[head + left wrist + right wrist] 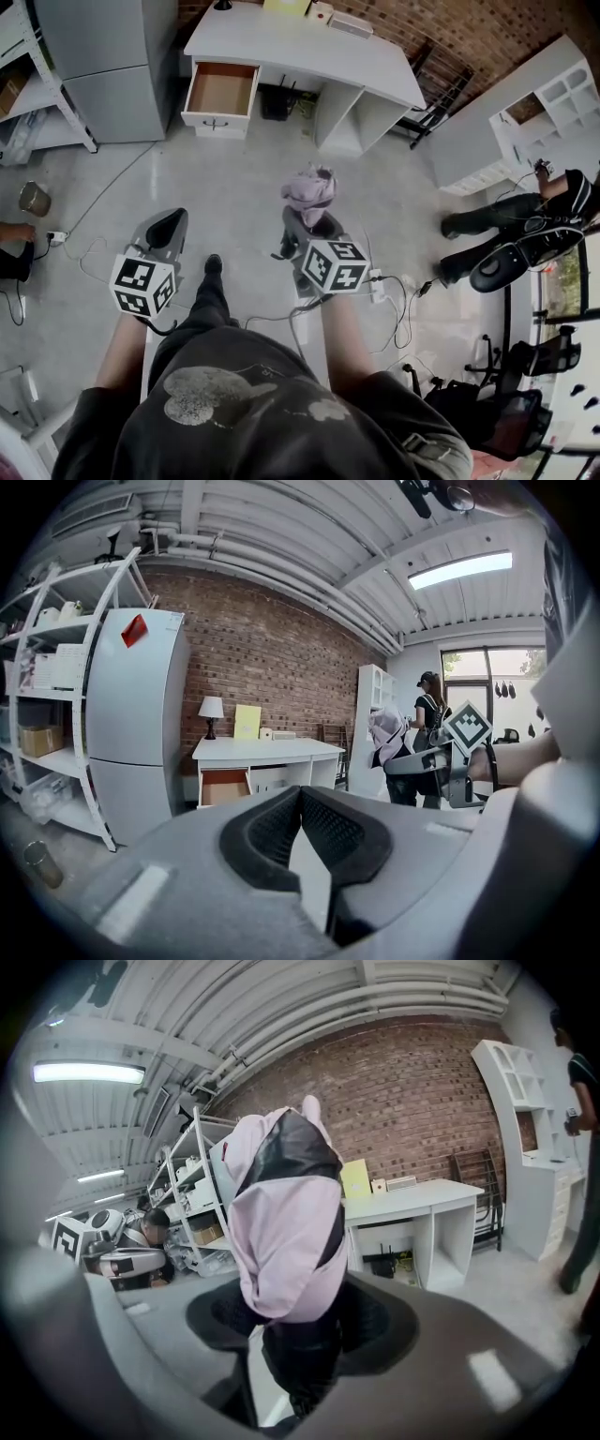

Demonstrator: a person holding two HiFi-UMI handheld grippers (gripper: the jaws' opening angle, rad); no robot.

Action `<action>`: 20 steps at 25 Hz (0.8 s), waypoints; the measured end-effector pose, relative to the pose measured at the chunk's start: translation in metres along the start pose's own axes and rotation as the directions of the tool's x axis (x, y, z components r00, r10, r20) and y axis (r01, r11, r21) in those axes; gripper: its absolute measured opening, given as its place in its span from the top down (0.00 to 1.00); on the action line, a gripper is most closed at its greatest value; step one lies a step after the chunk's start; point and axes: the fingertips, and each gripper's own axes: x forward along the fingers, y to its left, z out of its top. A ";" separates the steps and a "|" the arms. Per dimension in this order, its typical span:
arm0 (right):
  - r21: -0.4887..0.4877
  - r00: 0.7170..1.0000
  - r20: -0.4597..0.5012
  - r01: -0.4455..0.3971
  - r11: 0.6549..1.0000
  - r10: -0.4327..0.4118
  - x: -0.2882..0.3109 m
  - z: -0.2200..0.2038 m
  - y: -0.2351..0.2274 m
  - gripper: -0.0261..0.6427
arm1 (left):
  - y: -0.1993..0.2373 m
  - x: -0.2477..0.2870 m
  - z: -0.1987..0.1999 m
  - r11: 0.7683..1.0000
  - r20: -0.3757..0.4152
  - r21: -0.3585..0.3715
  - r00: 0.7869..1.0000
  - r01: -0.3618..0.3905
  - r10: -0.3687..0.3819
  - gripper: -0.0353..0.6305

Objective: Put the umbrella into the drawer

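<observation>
A folded umbrella [310, 190], lilac with black panels, stands up out of my right gripper [309, 225], which is shut on its lower black part. In the right gripper view the umbrella [281, 1232] fills the middle between the pads. My left gripper [167, 228] is held level beside it, shut and holding nothing; its pads [272, 832] meet at the tips. Ahead across the floor stands a white desk [309, 52] whose left drawer [222, 92] is pulled open, showing a bare wooden bottom. The same drawer [223, 787] is also in the left gripper view.
A grey fridge [112, 56] and a metal rack [28, 84] stand left of the desk. A white shelf unit [525, 112] lies at the right, with a person [525, 220] and office chairs [506, 412] near it. Cables [394, 291] and a tin [35, 199] lie on the floor.
</observation>
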 end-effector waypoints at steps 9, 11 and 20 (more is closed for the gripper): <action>0.044 0.997 -0.018 0.069 0.997 -0.069 0.102 0.049 -0.046 0.62 | 0.078 0.112 0.027 0.999 -0.025 -0.012 0.998 0.053 -0.053 0.93; 0.046 0.997 -0.018 0.080 0.996 -0.079 0.127 0.064 -0.052 0.62 | 0.096 0.134 0.037 0.998 -0.023 -0.003 0.998 0.058 -0.058 0.93; 0.041 0.997 -0.003 0.079 0.996 -0.079 0.216 0.109 -0.039 0.62 | 0.177 0.182 0.052 0.998 -0.021 -0.040 0.998 0.053 -0.053 0.93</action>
